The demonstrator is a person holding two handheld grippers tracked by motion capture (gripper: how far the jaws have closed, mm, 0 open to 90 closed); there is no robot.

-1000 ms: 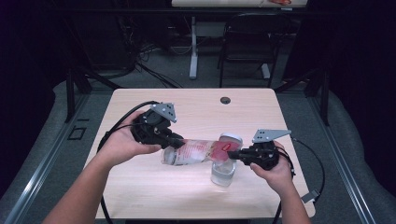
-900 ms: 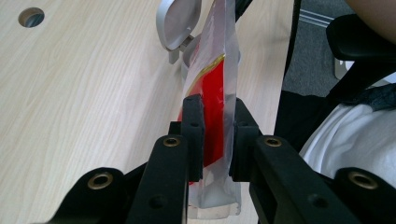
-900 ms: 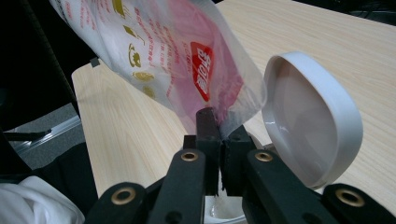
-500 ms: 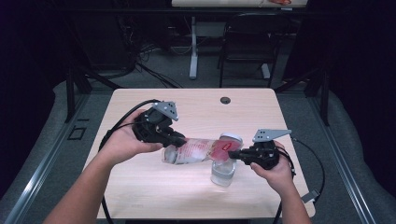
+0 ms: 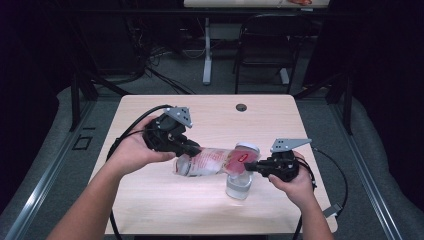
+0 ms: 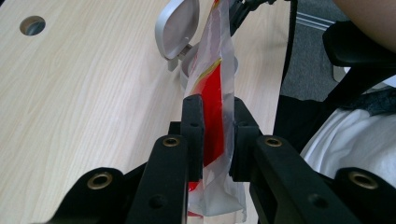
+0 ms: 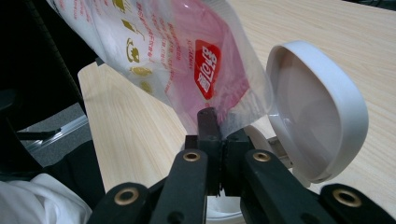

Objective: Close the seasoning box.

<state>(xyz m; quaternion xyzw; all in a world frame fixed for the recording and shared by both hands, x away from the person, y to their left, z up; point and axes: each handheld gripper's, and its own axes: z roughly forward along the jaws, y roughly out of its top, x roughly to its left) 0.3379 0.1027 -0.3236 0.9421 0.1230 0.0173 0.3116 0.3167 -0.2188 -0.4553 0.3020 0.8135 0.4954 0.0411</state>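
Note:
A clear plastic bag (image 5: 210,161) with red and gold print hangs stretched between my two grippers above the wooden table (image 5: 150,200). In the high view my left gripper (image 5: 196,149) is shut on the bag's left end. My right gripper (image 5: 251,167) is shut on its right corner. That corner sits over a clear jar (image 5: 239,186) whose white hinged lid (image 5: 247,148) stands open. In the left gripper view the jaws (image 6: 215,135) pinch the bag (image 6: 212,60) edge-on, with the lid (image 6: 176,25) beyond. In the right gripper view the jaws (image 7: 219,126) clamp the bag (image 7: 173,56) beside the lid (image 7: 313,112).
A round cable hole (image 5: 241,107) lies near the table's far edge. A black chair (image 5: 260,40) and another table's leg stand on the floor behind. Cables trail from both grippers across the table's left and right sides. The jar stands close to the front right edge.
The left hand has shifted slightly up and to the right. Both grippers keep their hold on the bag over the jar.

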